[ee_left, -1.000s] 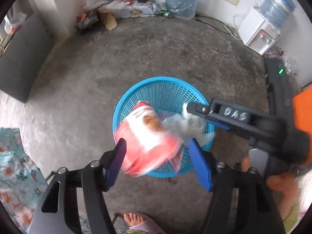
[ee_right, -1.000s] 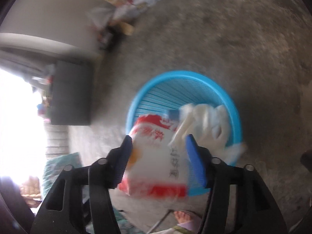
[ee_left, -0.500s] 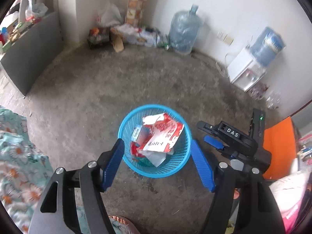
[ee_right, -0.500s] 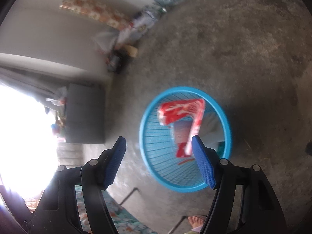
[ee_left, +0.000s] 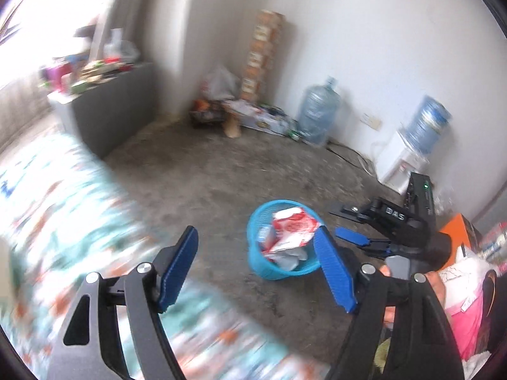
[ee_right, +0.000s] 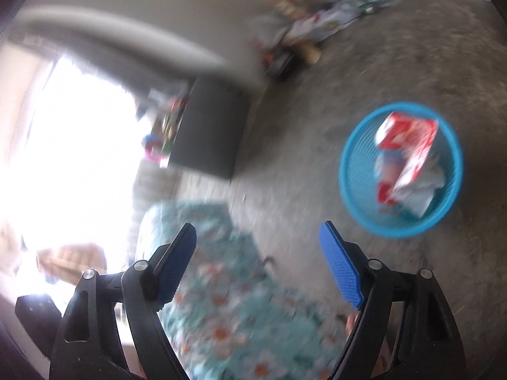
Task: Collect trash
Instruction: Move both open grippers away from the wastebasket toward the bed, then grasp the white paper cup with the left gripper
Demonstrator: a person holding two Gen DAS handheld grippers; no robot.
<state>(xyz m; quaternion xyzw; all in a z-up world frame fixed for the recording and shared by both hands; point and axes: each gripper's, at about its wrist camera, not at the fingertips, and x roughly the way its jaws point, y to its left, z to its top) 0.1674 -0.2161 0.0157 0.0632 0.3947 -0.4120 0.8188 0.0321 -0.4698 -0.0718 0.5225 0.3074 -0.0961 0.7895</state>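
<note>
A blue plastic basket (ee_left: 269, 270) (ee_right: 355, 190) stands on the concrete floor. Inside it lie a red and white wrapper (ee_left: 293, 226) (ee_right: 408, 145) and crumpled white paper (ee_left: 290, 259) (ee_right: 421, 196). My left gripper (ee_left: 256, 267) hovers high and back from the basket, its jaws opening with nothing between them. My right gripper (ee_right: 258, 266) is over floral fabric, left of the basket, jaws opening and empty. In the left wrist view the right gripper (ee_left: 358, 221) appears to the right of the basket, held by a hand (ee_left: 437, 285).
Floral fabric (ee_left: 63, 221) (ee_right: 228, 300) covers the near left. A grey cabinet (ee_left: 111, 117) (ee_right: 209, 129) stands by the bright window. Clutter (ee_left: 228, 110) fills the far corner, with a water jug (ee_left: 318, 114) and a water dispenser (ee_left: 408, 152) along the wall.
The red wrapper and white paper dropped from both grippers into the basket. Both grippers opened wider, rose and pulled back leftward; the basket now looks smaller and farther off.
</note>
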